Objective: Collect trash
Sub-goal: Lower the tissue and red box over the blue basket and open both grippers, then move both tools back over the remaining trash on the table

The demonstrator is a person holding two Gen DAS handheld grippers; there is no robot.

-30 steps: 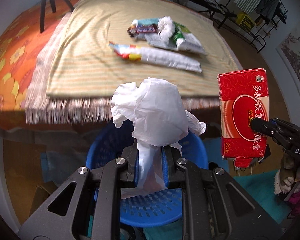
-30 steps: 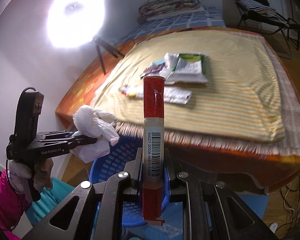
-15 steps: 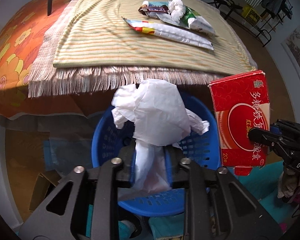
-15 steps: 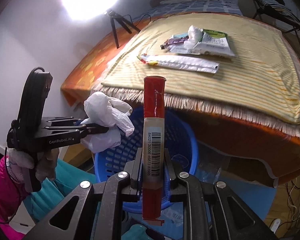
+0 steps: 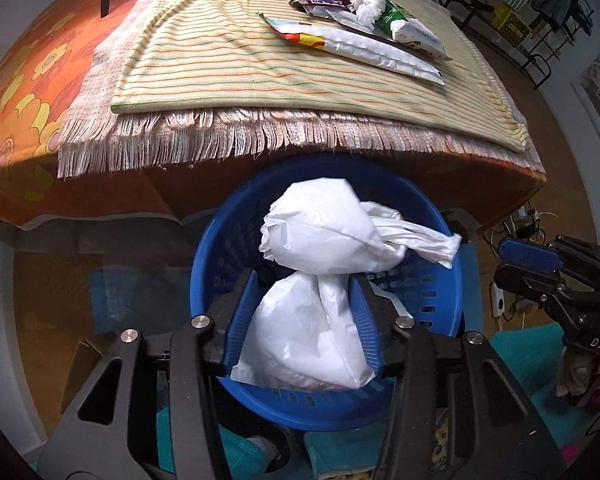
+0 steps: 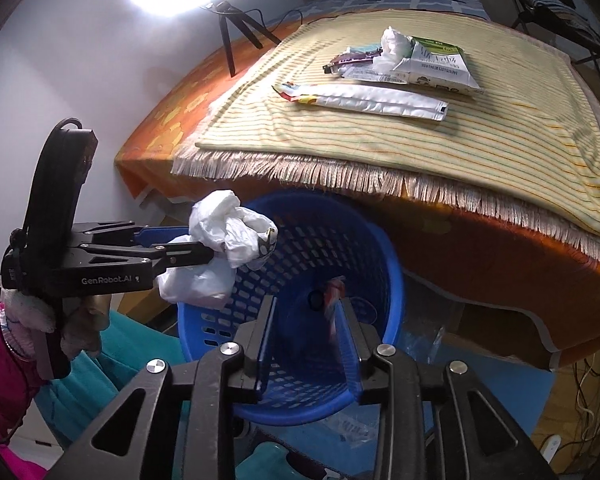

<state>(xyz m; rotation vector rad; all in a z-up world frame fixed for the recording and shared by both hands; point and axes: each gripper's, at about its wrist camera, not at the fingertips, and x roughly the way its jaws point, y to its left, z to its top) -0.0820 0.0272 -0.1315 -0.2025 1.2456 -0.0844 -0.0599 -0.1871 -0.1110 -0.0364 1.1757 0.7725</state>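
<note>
A blue plastic basket (image 5: 440, 280) (image 6: 372, 248) stands on the floor at the bed's edge. My left gripper (image 5: 306, 296) is open over it, with a crumpled white plastic bag (image 5: 320, 248) (image 6: 228, 236) loose between its jaws. My right gripper (image 6: 306, 316) is open and empty above the basket; it also shows in the left wrist view (image 5: 532, 264). The red box (image 6: 334, 300) is blurred inside the basket. On the striped blanket lie a long white wrapper (image 5: 364, 50) (image 6: 372, 100), a green-white packet (image 6: 436, 66), a brown bar wrapper (image 5: 320, 2) and a white wad (image 5: 366, 0).
The bed (image 5: 28, 92) has an orange flowered cover and a fringed blanket edge (image 6: 340, 176). A lamp tripod (image 6: 232, 28) stands on the bed's far left. Teal cloth (image 6: 112, 352) lies on the floor by the basket. Cables (image 6: 592, 380) lie at the right.
Both grippers have opened. The red box has left my right gripper and dropped into the basket. The white bag has loosened and sagged between my left jaws. Both views moved closer over the basket.
</note>
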